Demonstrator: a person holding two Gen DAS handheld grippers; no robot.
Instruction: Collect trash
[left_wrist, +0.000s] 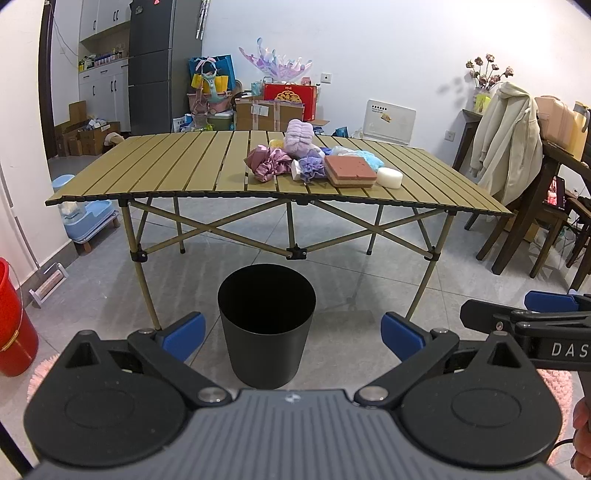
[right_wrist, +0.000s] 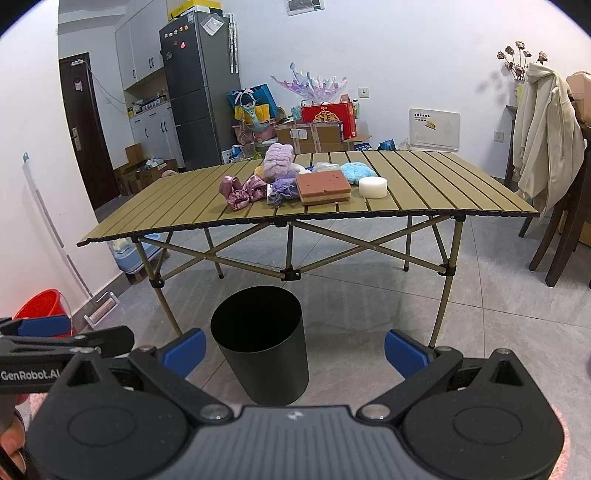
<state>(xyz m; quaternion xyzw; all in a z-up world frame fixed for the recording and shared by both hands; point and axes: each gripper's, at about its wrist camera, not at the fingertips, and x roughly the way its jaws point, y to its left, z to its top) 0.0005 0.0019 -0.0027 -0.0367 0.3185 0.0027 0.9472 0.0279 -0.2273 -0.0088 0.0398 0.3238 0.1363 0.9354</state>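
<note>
Plainly, right gripper (left_wrist: 524, 314) reads "DAS" (partly cut off).

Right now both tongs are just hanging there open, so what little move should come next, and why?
Probably carry the right tongs forward and up toward the white round sponge at the pile's near right edge. Both tongs are open and hold nothing, the left tongs too, the black bin on the floor looks empty, and everything still lies on the folding table.

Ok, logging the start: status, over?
Both grippers open, empty. Black bin on floor before table. Trash pile untouched. Path clear.
</note>
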